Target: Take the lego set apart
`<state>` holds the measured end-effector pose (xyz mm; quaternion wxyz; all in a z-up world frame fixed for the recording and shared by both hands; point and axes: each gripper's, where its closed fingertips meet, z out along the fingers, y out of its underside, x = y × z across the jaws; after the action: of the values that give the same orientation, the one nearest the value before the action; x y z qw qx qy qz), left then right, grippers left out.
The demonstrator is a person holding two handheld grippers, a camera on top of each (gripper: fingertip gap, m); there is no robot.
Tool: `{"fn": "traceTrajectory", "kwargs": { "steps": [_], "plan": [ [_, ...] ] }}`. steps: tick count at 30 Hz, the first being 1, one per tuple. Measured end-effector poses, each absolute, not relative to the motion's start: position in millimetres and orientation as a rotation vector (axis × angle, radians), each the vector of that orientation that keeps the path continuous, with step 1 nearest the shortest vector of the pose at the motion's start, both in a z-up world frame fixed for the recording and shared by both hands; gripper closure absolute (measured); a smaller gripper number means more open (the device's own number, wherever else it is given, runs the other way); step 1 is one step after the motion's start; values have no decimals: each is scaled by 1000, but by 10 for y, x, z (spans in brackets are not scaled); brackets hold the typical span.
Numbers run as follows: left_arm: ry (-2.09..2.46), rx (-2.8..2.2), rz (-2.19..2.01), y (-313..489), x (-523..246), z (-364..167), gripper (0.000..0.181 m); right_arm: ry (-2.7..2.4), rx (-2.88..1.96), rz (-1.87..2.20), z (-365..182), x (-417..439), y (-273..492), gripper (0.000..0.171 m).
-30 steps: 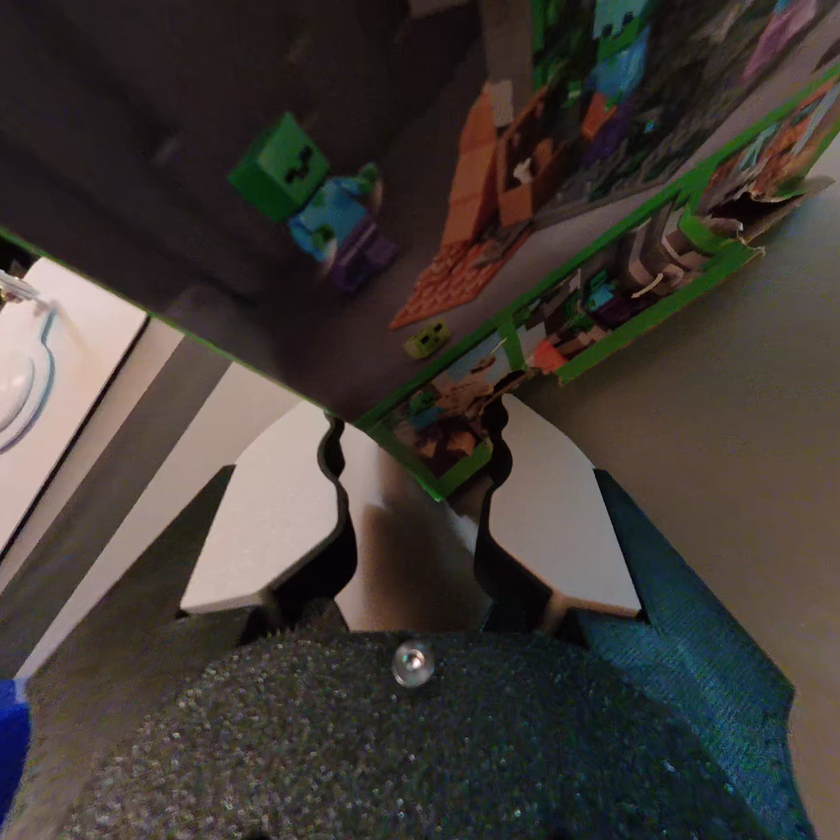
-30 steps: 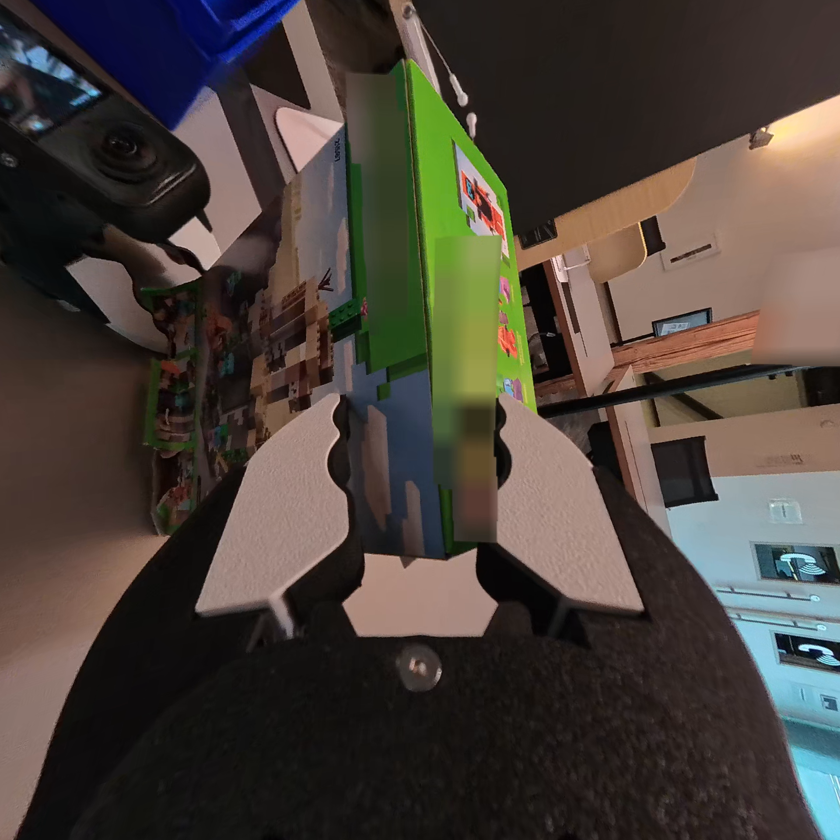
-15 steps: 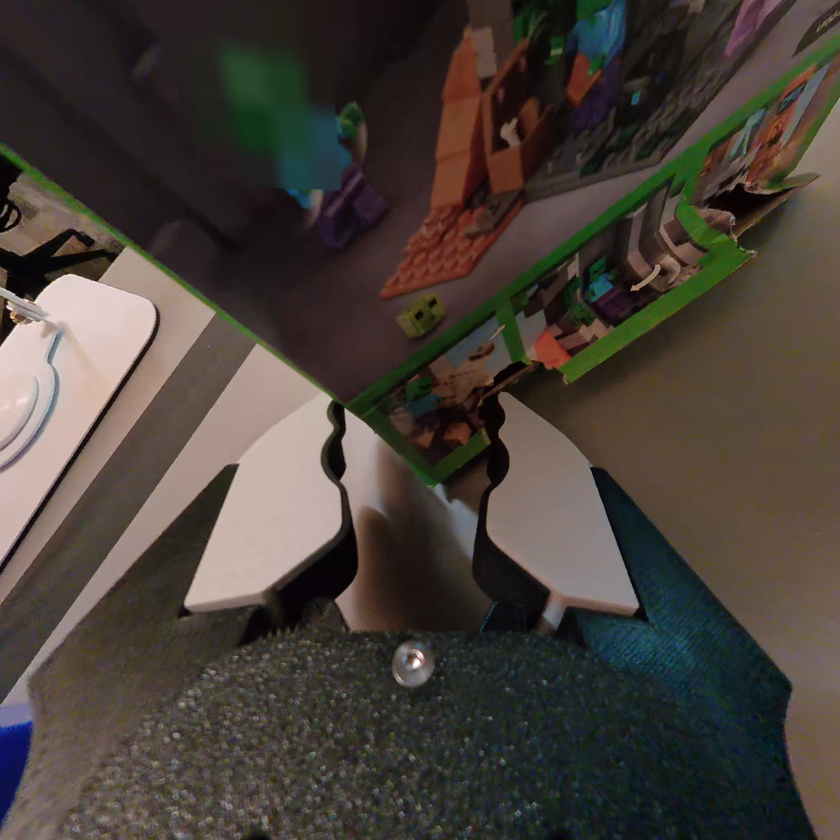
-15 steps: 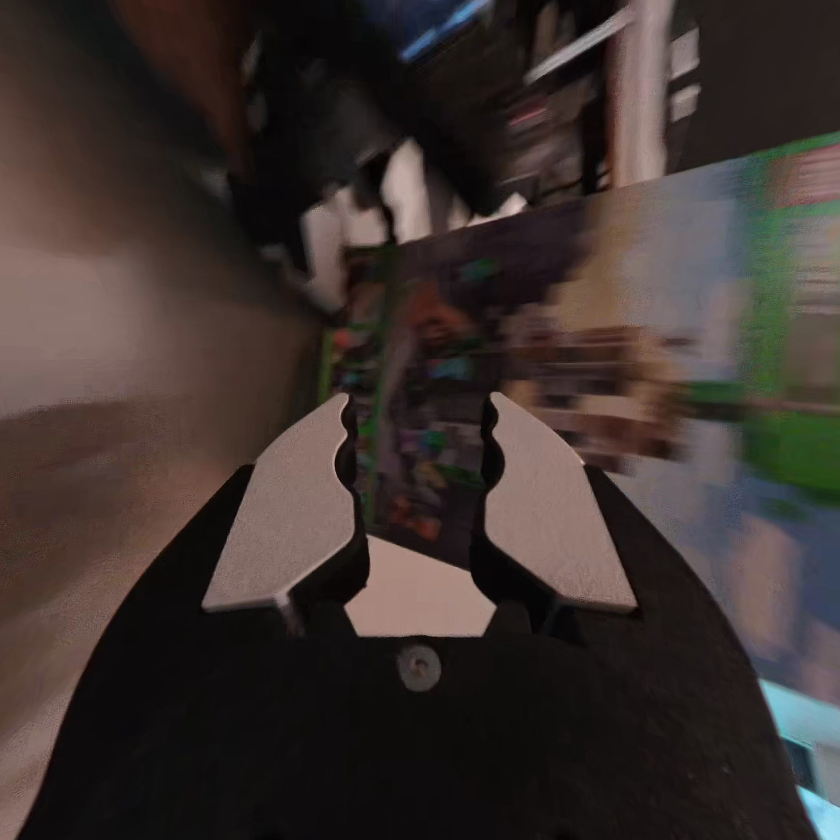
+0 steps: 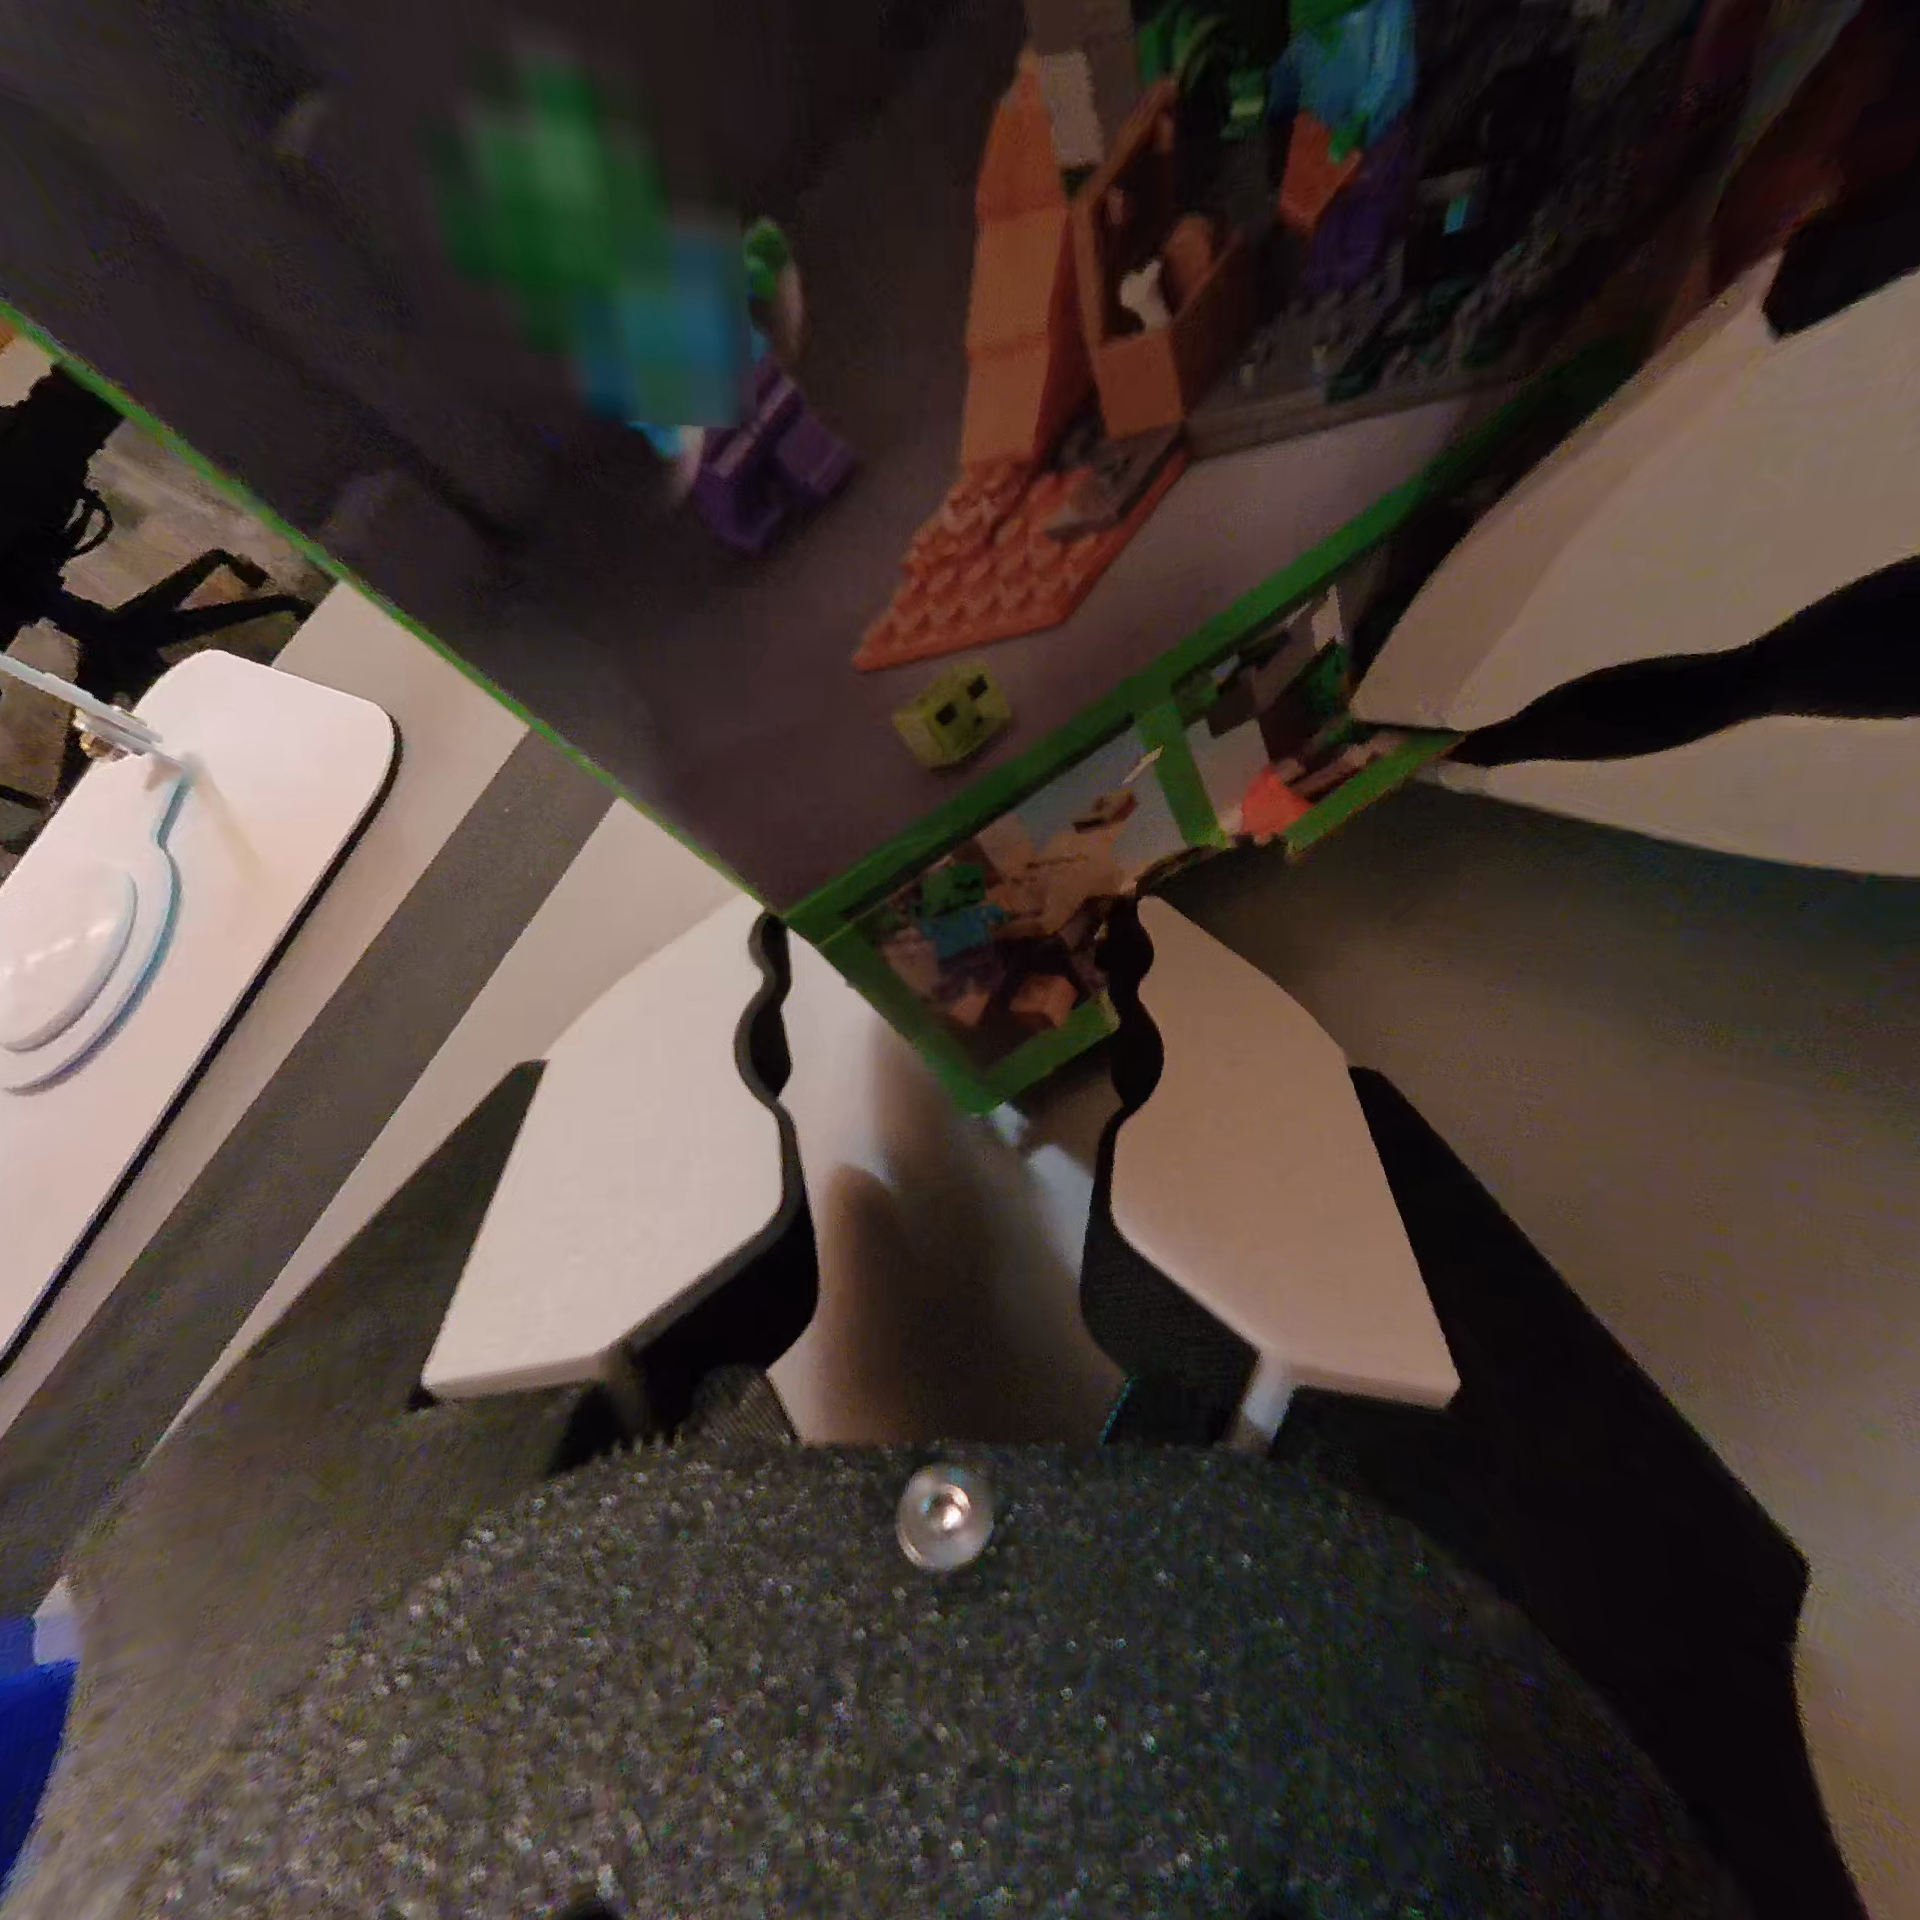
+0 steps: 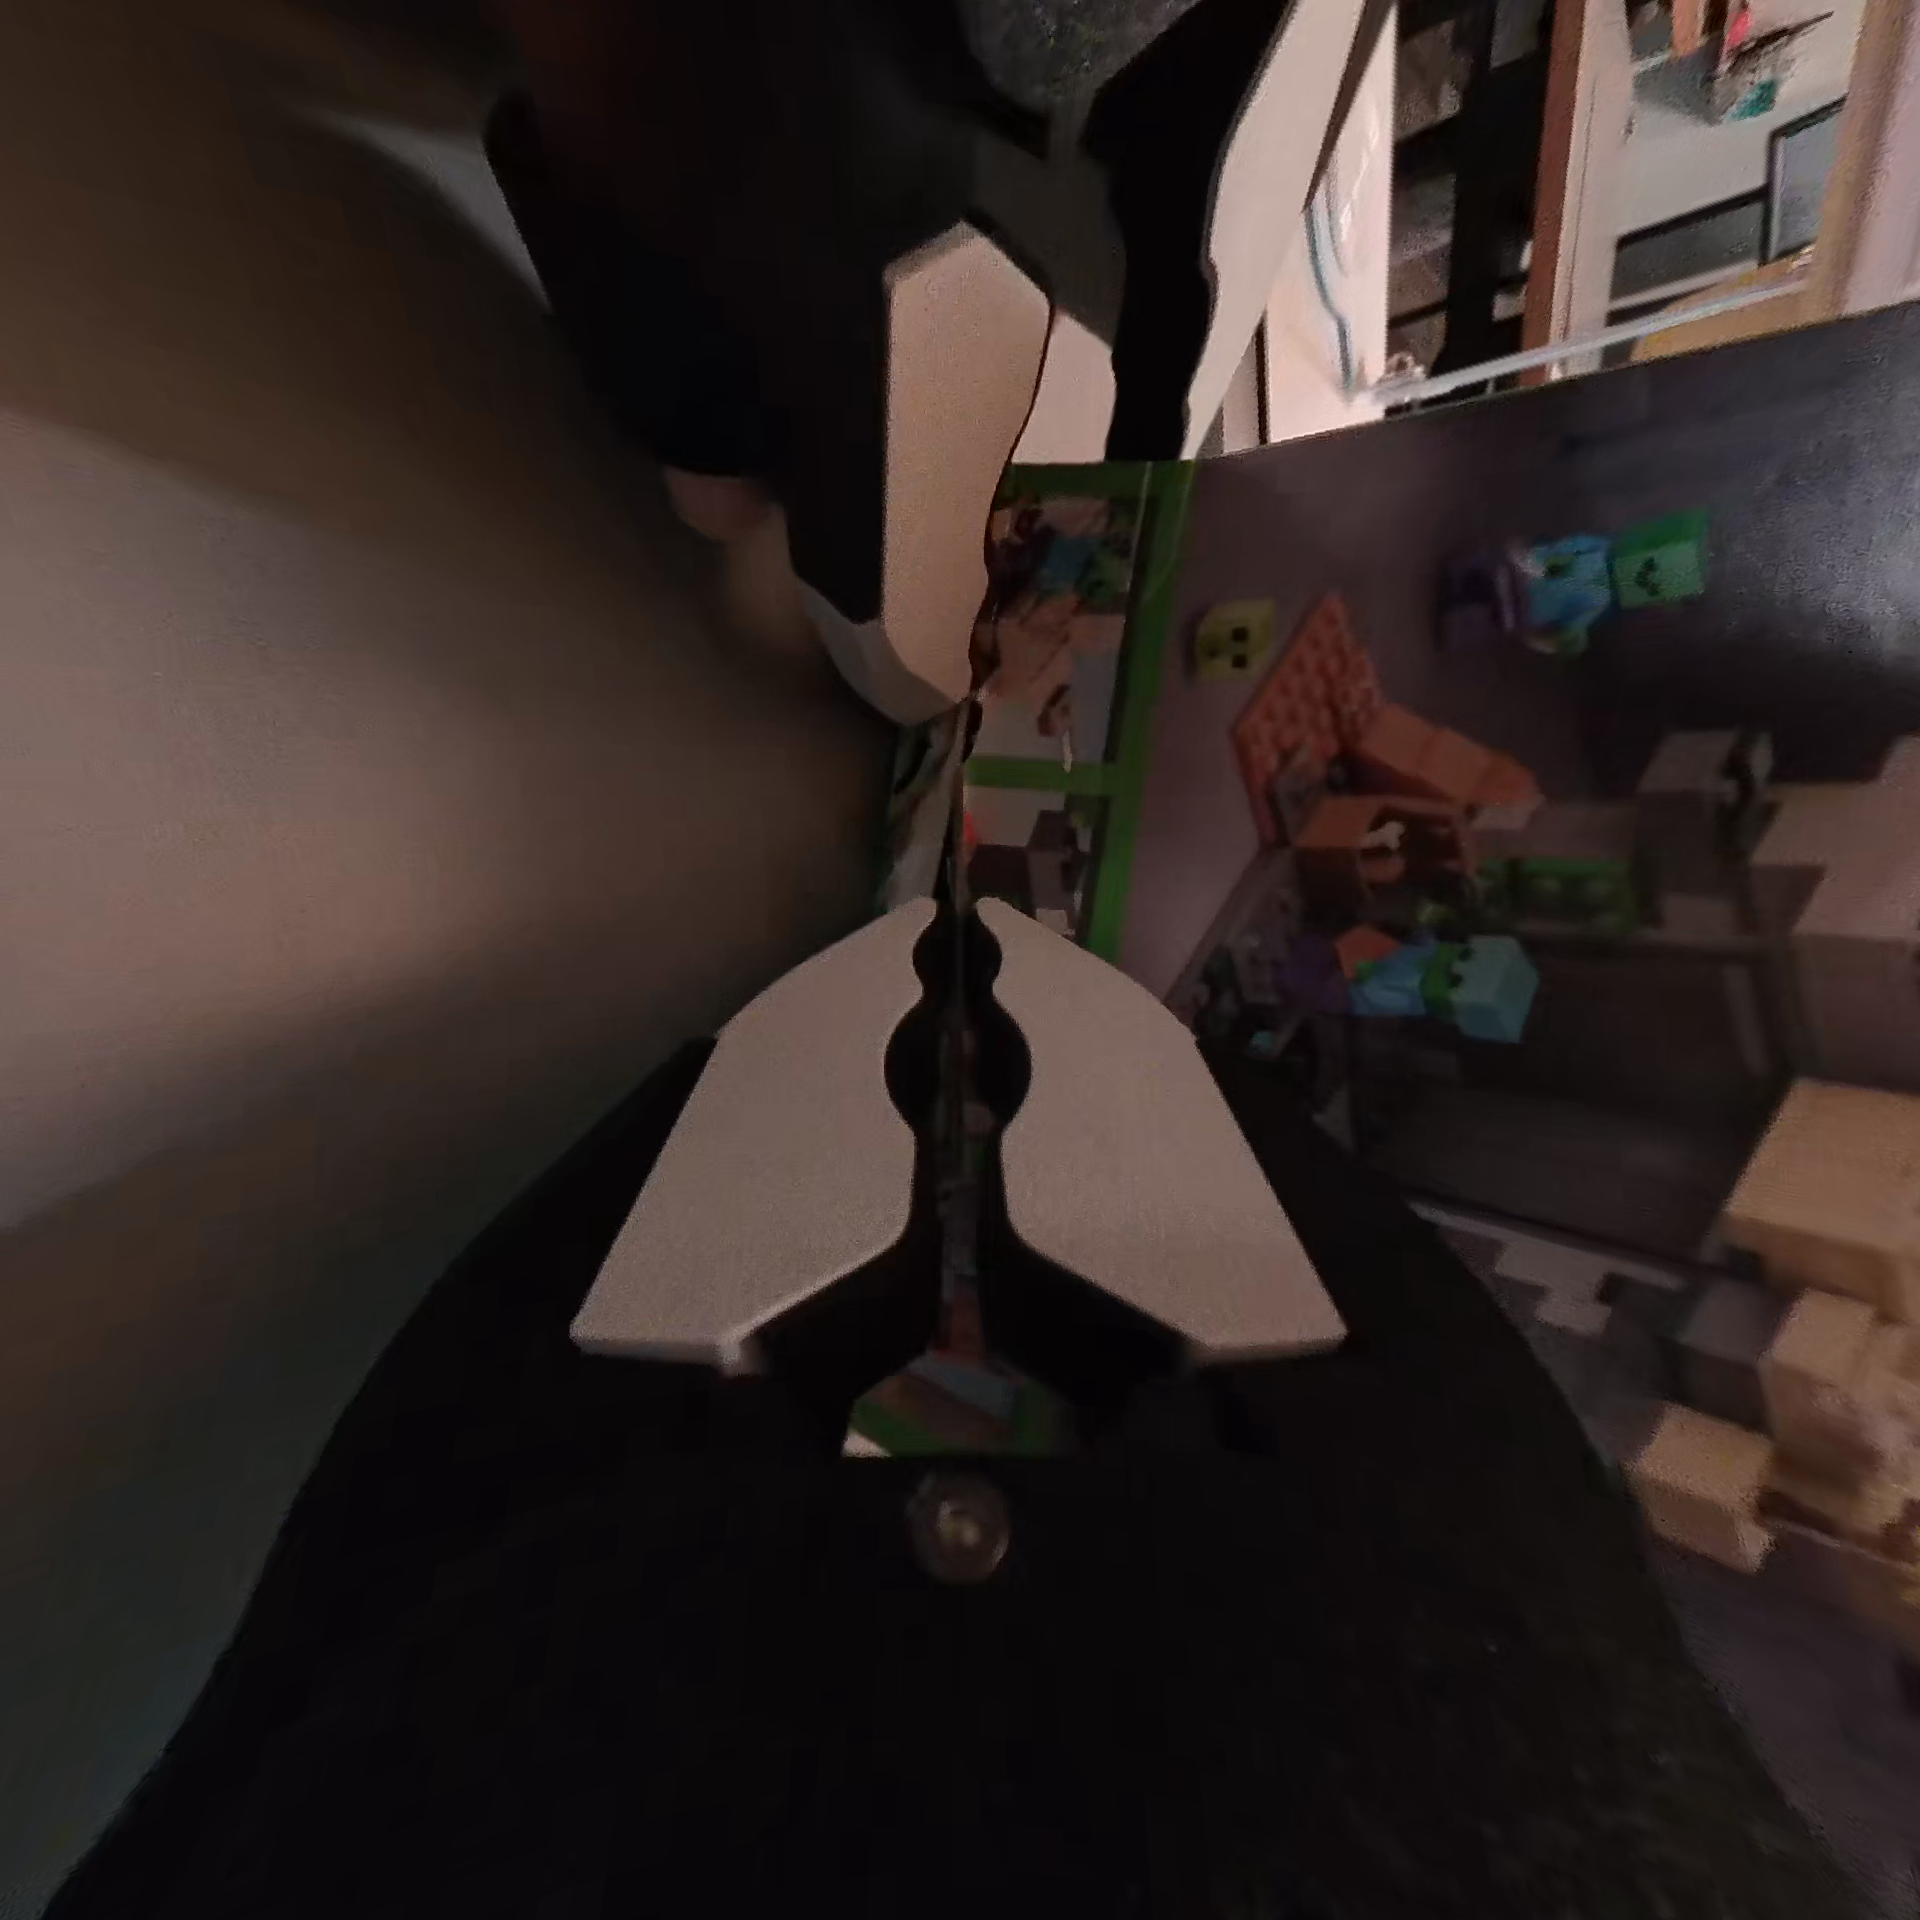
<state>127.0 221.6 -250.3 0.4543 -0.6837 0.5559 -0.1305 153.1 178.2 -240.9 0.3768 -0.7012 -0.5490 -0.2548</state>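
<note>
A lego box with a green border and printed pictures is held up off the table. My left gripper has the box's near corner and end flap between its jaws and carries it. My right gripper is shut on the thin torn flap edge at the same end. The box face fills the right of the right wrist view. The right gripper also shows in the left wrist view, pinching the flap. One of the left gripper's fingers shows above the flap in the right wrist view.
A white pad with a white round object lies at the left on the grey-and-white table. Something blue shows at the bottom left. Shelves and furniture stand behind the box.
My right gripper left the box's far end, swung round to the flap end and closed on the flap. My left gripper kept the box's corner and shifted slightly.
</note>
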Motion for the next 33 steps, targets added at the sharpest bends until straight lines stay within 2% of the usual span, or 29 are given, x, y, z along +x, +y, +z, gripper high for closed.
{"fn": "traceTrajectory", "kwargs": {
  "steps": [7, 12, 15, 18, 21, 24, 28, 33],
  "plan": [
    [1307, -1684, -254, 2273, 1276, -2467, 121, -1322, -1816, -385, -2326, 1499, 1739, 171],
    [1329, -1762, -281, 2282, 1230, -2531, 122, -1426, -1735, -577, -2425, 1517, 1745, 170],
    [1406, -1821, -315, 2225, 1127, -2586, 127, -1425, -1740, -605, -2465, 1541, 1746, 170],
    [1484, -1865, -401, 2182, 948, -2559, 121, -1360, -1794, -581, -2459, 1553, 1755, 170],
    [1440, -1858, -409, 2320, 822, -2467, 124, -1360, -1771, -635, -2458, 1555, 1757, 170],
    [1408, -1847, -424, 2344, 914, -2527, 123, -1357, -1713, -687, -2455, 1551, 1755, 170],
    [1395, -1744, -273, 2365, 1118, -2510, 116, -1193, -1868, -411, -2415, 1547, 1766, 170],
    [1281, -1745, -294, 2436, 1244, -2481, 116, -1195, -1844, -388, -2414, 1556, 1765, 170]
  ]
}}
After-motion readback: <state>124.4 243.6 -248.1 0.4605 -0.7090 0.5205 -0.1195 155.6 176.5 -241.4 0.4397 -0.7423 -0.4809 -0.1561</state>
